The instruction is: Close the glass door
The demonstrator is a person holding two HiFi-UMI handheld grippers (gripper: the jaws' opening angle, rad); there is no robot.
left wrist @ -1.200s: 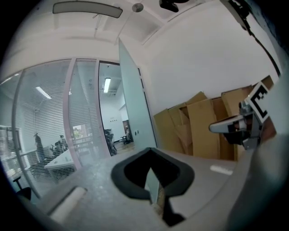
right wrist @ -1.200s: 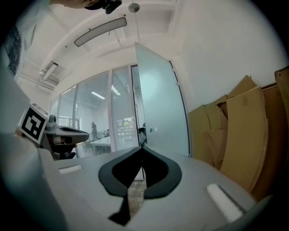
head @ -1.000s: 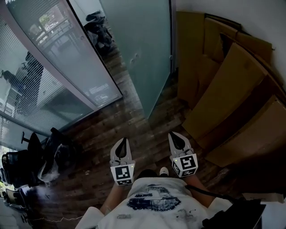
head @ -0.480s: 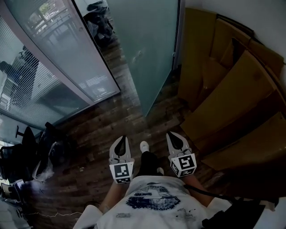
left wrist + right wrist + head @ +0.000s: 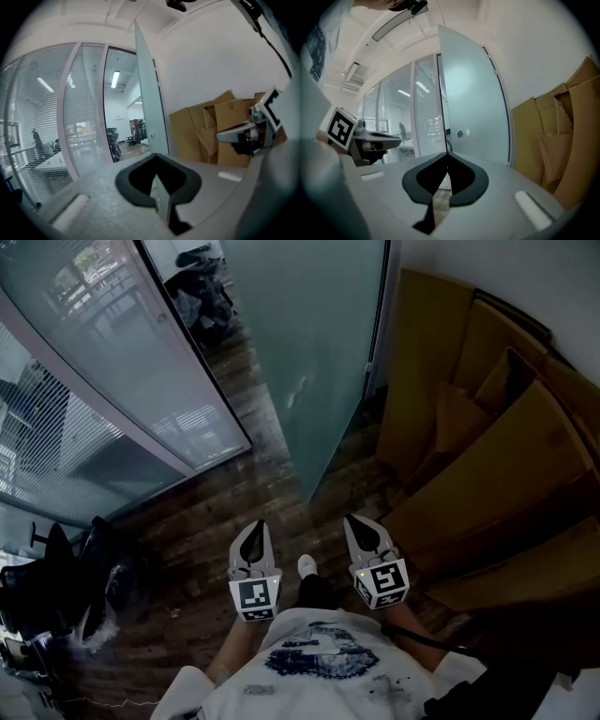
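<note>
While glass door (image 5: 309,352) stands open, its edge ahead, left tool (image 5: 255,525), right tool (image 5: 355,520) closed (both empty)

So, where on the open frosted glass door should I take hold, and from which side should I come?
Probably the free vertical edge of the frosted glass door, near its small round fitting. Come straight from the front: the thin panel stands almost edge-on to the shut right tongs, so once opened they could straddle it. Brown cardboard boxes crowd its right side.
</note>
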